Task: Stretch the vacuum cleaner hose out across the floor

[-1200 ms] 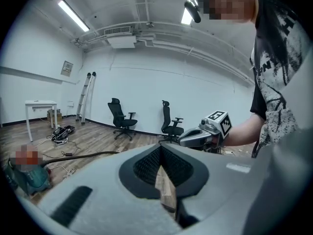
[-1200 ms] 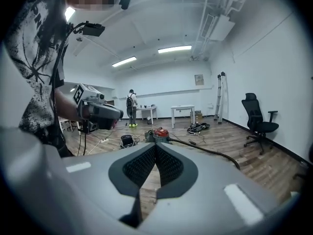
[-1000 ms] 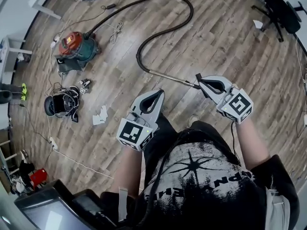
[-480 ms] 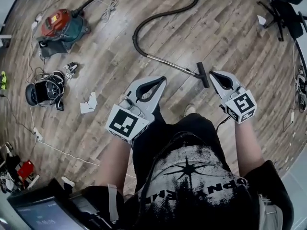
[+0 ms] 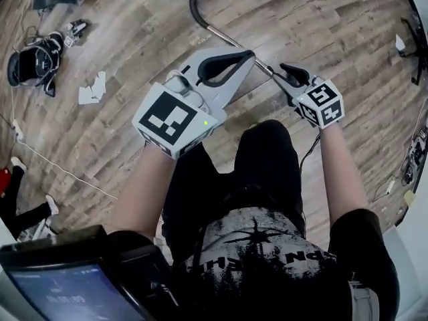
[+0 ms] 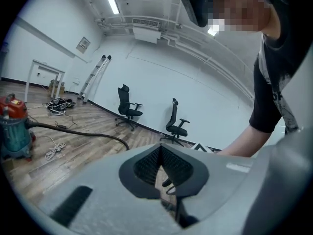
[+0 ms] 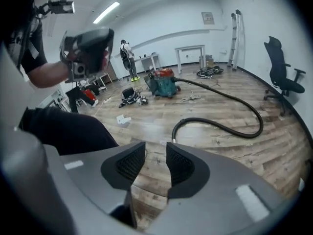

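The black vacuum hose (image 7: 211, 124) lies slack on the wood floor (image 7: 146, 124) ahead of me, doubled back in one wide hairpin loop.

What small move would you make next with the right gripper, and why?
Probably lower the right gripper onto the metal tube and close. Its jaws have just been opening, only bare floor shows between them, and the tube reaches right up to its tips while the hose lies curled.

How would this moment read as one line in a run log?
left gripper: shut, empty | right gripper: jaws just opening, nothing between them | hose: looped on floor, not held | vacuum: upright at hose's far end
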`<action>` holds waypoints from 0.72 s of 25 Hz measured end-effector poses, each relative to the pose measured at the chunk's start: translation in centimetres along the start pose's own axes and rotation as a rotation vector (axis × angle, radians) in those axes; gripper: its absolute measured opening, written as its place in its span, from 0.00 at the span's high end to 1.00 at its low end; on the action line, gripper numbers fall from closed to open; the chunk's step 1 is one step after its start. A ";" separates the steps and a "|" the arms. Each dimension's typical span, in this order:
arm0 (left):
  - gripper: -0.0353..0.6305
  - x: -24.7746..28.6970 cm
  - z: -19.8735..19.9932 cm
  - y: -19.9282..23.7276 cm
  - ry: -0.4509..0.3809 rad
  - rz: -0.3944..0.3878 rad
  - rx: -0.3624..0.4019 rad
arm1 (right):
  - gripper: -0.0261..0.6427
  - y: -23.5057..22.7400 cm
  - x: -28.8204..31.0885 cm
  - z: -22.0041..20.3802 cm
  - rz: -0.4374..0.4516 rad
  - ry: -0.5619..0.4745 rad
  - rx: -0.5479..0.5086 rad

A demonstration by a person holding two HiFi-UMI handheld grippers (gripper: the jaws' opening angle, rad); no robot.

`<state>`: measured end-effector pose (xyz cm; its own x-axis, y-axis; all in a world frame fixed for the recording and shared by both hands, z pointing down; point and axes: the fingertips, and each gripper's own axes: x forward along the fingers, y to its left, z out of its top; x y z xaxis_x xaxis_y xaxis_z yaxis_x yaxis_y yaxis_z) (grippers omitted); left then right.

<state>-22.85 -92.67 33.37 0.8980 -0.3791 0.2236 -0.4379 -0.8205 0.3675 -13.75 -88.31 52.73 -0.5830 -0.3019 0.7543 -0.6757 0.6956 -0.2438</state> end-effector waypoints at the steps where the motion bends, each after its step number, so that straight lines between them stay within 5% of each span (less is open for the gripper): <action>1: 0.95 0.5 -1.6 1.2 -0.009 0.008 -0.014 | 0.74 -1.1 2.6 -1.8 -0.007 0.029 -0.003; 4: 0.95 2.2 -7.5 4.4 0.003 0.037 -0.038 | 0.68 -4.8 10.5 -8.5 -0.031 0.116 -0.020; 10: 0.95 4.7 -17.2 7.2 0.046 0.069 0.092 | 0.63 -11.6 26.0 -24.6 -0.044 0.322 -0.037; 15: 0.95 5.2 -22.4 3.7 0.123 0.107 0.100 | 0.63 -15.6 32.5 -35.3 -0.051 0.424 -0.077; 18: 0.95 4.6 -26.2 2.3 0.158 0.156 0.108 | 0.67 -17.1 34.0 -38.1 -0.054 0.432 -0.092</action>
<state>-20.93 -85.08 58.93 0.7983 -0.4401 0.4112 -0.5556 -0.8016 0.2206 -4.82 -85.66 105.81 -0.2928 -0.0523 0.9548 -0.6456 0.7474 -0.1570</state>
